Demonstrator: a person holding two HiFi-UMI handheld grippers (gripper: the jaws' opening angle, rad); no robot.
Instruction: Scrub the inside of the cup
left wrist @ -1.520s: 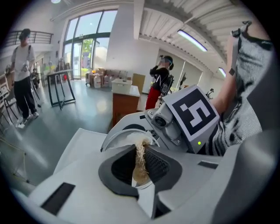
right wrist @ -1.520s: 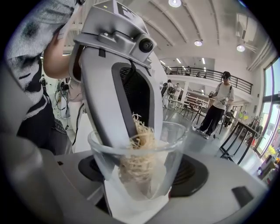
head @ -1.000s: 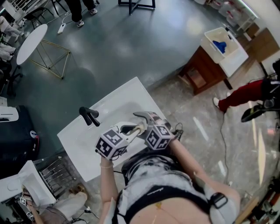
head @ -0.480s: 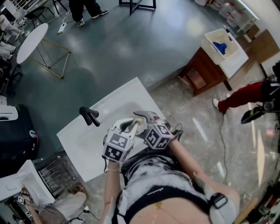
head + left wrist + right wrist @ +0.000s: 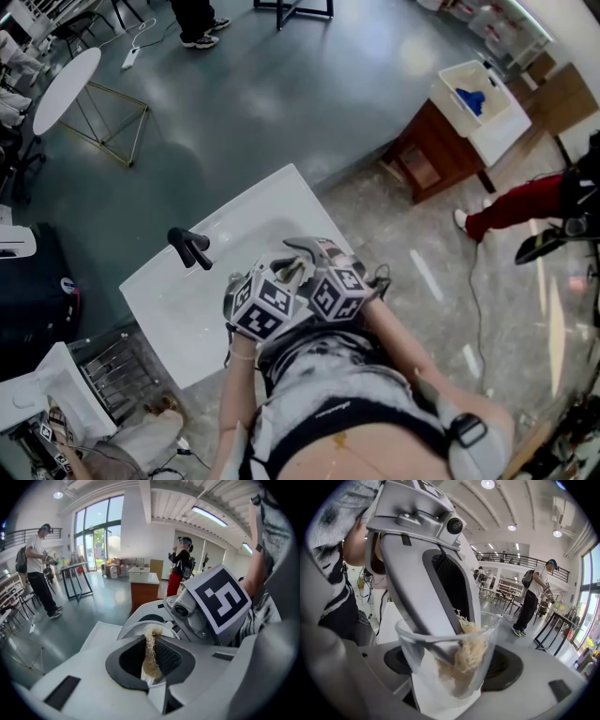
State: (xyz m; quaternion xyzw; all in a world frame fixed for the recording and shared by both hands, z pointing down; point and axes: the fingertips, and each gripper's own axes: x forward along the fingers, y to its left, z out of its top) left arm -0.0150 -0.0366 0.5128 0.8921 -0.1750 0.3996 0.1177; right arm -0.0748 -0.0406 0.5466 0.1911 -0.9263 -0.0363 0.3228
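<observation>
Steadying cup [image 5: 490, 634] over sink [image 5: 183, 286]: right gripper [image 5: 450, 691] clamped round it; left gripper [image 5: 152, 665] pinching scrubber [image 5: 468, 656], tips inside for wall contact.

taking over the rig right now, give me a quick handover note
Left gripper: shut on the fibre scrubber, jaws reaching into the cup.
Right gripper: shut on the cup, holding it over the white sink.
Done: the scrubber is inside the cup.
Left: work it round the walls and base. I cannot tell how clean the glass is.
</observation>
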